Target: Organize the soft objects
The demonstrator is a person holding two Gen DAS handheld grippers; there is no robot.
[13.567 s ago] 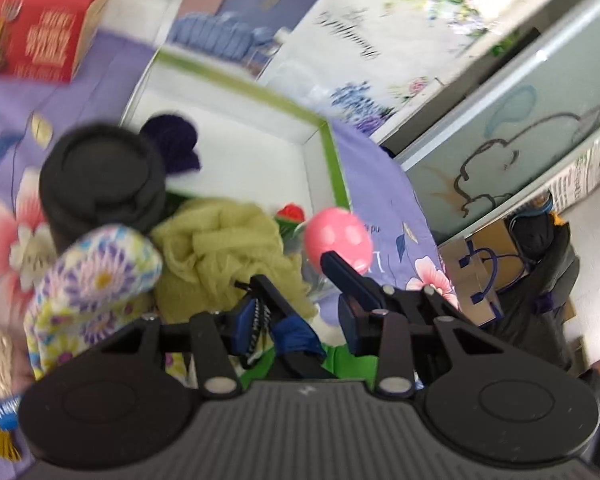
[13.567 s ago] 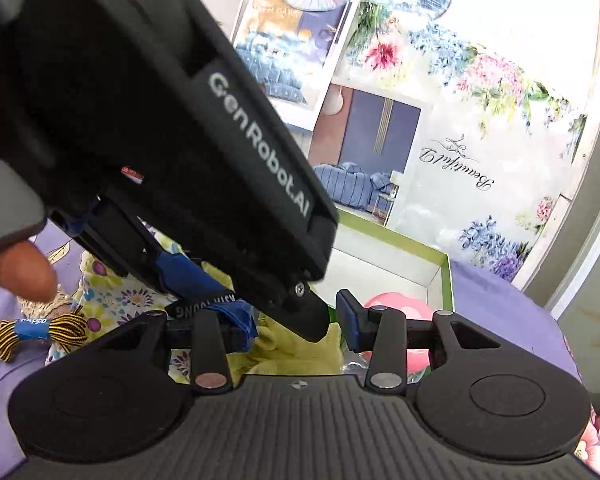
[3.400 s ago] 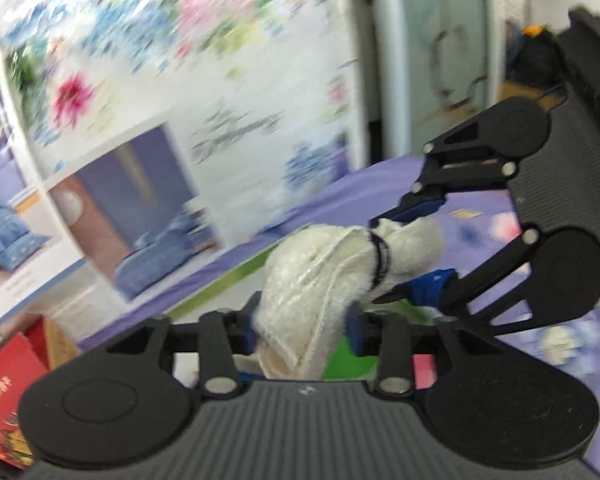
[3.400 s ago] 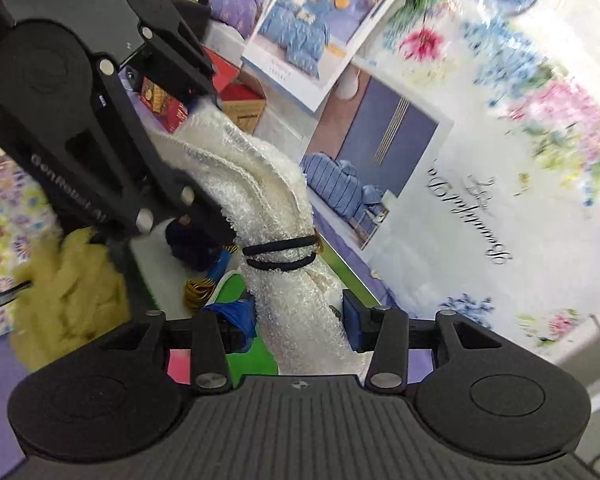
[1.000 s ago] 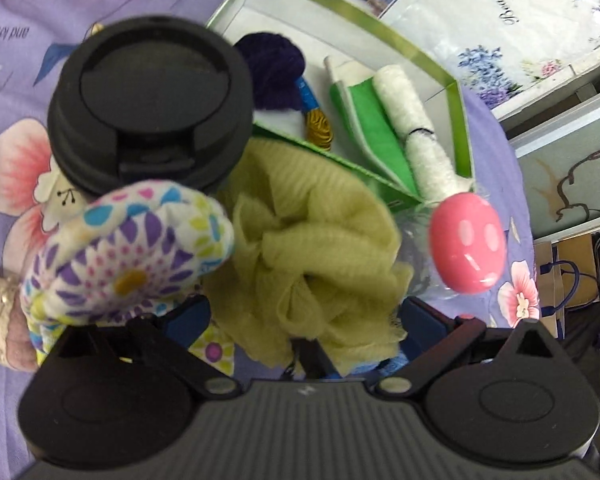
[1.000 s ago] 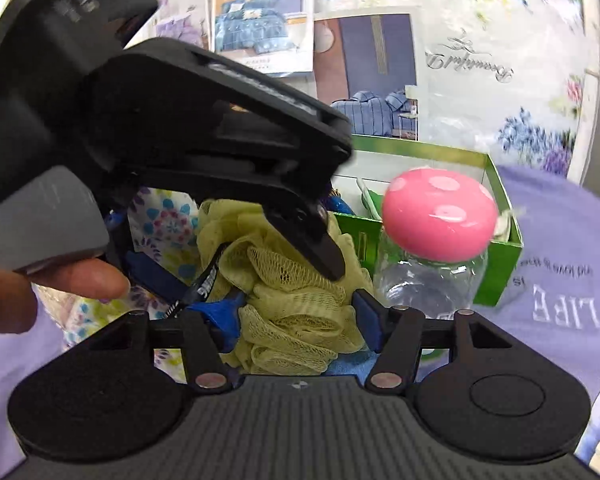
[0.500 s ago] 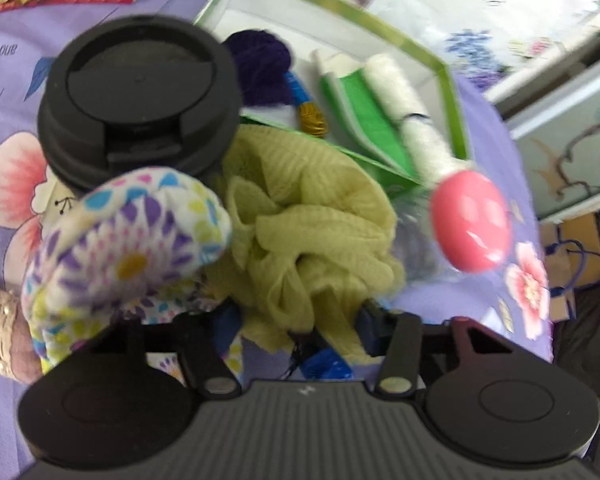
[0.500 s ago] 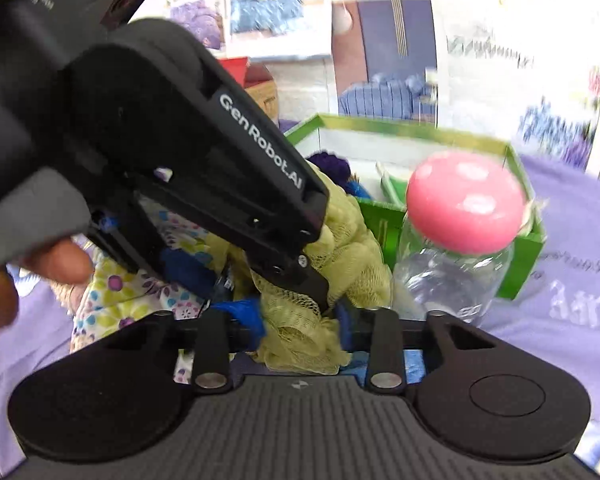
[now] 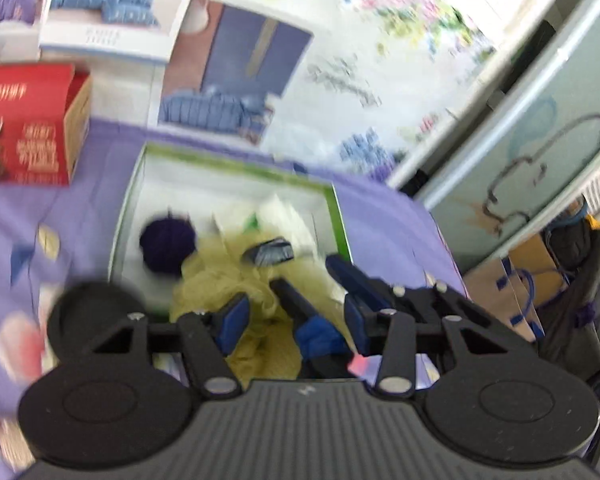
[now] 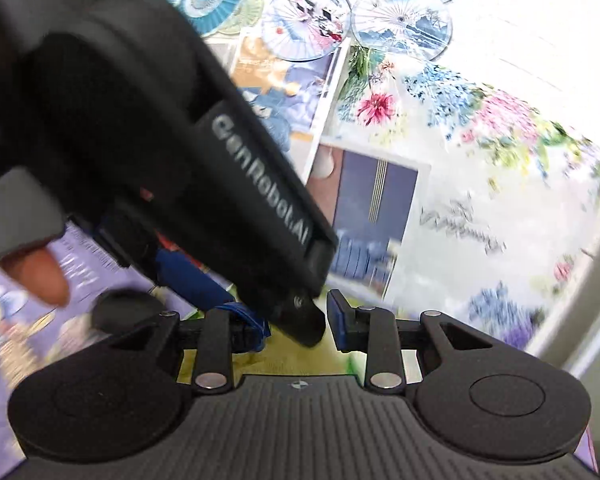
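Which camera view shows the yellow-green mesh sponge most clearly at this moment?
The left wrist view. There the yellow-green mesh sponge shows as a bunched mass in front of the green-edged box, though blurred. The right wrist view shows only a yellow-green strip low in the frame, mostly hidden behind the other hand-held gripper.

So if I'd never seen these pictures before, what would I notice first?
Probably the yellow-green mesh bath pouf, bunched up between the fingers of the left claw right over the green-rimmed box. Inside that box sits a dark purple yarn ball. In the right wrist view, a big black gripper body fills the left side, with painted paper parasols on the wall above.
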